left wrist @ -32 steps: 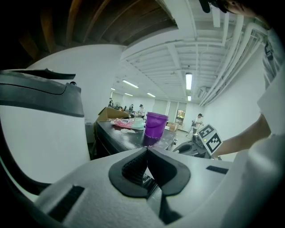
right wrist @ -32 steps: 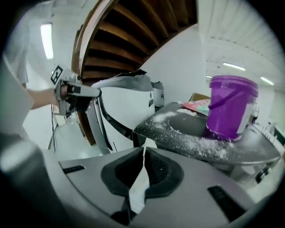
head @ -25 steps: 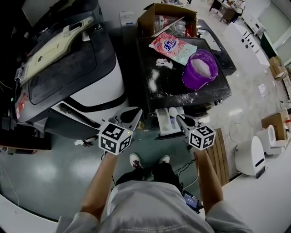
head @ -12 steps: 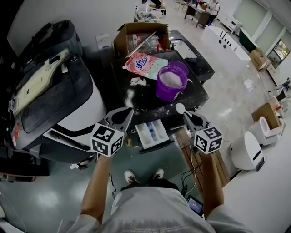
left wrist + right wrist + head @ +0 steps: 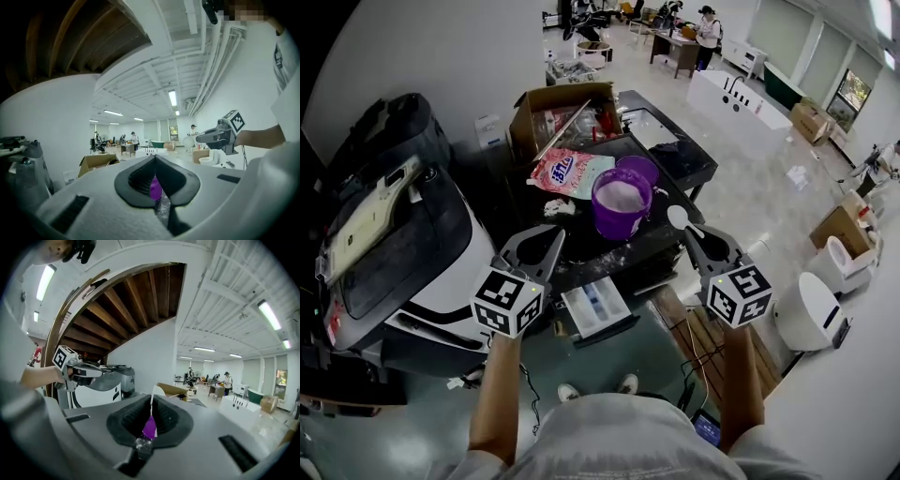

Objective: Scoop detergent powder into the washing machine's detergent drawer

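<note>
Grey left tool (image 5: 551,236) and right tool (image 5: 692,234) carry black-and-white marker cubes (image 5: 508,302).

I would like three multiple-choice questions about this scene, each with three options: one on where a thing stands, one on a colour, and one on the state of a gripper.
1. Where does the bucket stand?
A. on the floor
B. on the dark machine top, next to the detergent bag
C. inside the cardboard box

2. What colour is the bucket?
A. purple
B. green
C. yellow

3. What is the state of the right gripper?
A. wide open and empty
B. shut on the white scoop
C. shut on the detergent bag

Answers:
1 B: the head view shows it on the dark top, just right of the bag.
2 A: its wall is plainly purple.
3 B: the scoop's thin handle sits between the closed jaws, and its bowl sticks out ahead of them.
</note>
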The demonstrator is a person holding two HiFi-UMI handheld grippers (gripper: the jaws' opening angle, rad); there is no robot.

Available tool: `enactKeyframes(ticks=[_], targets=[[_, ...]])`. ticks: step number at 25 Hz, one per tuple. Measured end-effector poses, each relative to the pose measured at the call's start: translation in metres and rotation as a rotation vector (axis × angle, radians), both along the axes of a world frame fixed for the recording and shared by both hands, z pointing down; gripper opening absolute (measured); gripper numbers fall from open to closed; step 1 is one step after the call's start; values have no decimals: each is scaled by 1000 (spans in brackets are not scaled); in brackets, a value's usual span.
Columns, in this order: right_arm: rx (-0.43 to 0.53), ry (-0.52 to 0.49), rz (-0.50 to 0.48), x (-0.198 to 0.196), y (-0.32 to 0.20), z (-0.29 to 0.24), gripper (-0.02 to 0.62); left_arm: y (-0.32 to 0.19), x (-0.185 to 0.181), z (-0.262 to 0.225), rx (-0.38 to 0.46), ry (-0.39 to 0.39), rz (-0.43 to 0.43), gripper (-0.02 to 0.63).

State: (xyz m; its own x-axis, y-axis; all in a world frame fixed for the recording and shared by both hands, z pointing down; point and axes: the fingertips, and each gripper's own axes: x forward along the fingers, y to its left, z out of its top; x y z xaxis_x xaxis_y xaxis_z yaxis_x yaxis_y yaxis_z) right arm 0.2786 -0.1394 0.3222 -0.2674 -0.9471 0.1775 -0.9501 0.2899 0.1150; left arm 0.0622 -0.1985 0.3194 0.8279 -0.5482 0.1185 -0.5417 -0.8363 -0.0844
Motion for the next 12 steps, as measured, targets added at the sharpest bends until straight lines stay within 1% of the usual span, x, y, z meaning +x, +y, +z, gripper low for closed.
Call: enactKeyframes(ticks=[5, 12], targets=[[43, 19, 7, 8, 2, -23, 12, 0, 13, -23, 56, -4, 21, 6], [84, 28, 5, 11, 4, -42, 12, -1, 17, -39, 88, 6, 17, 6]])
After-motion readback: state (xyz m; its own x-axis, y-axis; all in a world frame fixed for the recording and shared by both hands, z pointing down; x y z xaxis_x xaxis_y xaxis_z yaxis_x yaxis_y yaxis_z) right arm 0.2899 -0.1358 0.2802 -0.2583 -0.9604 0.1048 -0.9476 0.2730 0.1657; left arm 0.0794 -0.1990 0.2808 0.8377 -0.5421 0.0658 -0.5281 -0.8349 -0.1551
